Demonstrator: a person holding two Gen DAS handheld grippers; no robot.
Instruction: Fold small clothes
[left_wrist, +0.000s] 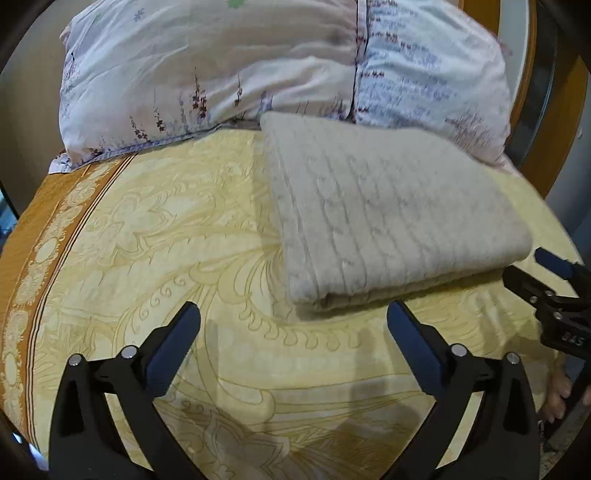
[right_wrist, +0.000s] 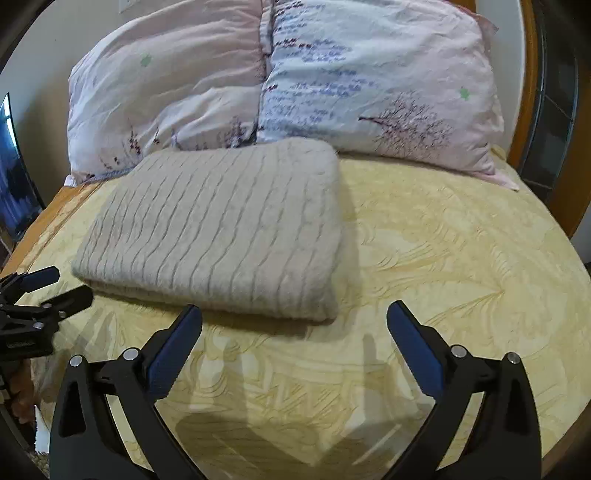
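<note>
A beige cable-knit garment (left_wrist: 388, 218) lies folded into a thick rectangle on the yellow patterned bedspread (left_wrist: 166, 240); it also shows in the right wrist view (right_wrist: 221, 229). My left gripper (left_wrist: 293, 314) is open and empty, just short of the fold's near edge. My right gripper (right_wrist: 293, 314) is open and empty, near the fold's front right corner. Each gripper shows at the edge of the other's view: the right gripper (left_wrist: 554, 280) and the left gripper (right_wrist: 48, 288).
Two floral pillows (right_wrist: 170, 96) (right_wrist: 376, 85) lean at the head of the bed, behind the garment. A wooden headboard (right_wrist: 532, 110) curves on the right. An orange border (left_wrist: 44, 236) runs along the bedspread's left edge.
</note>
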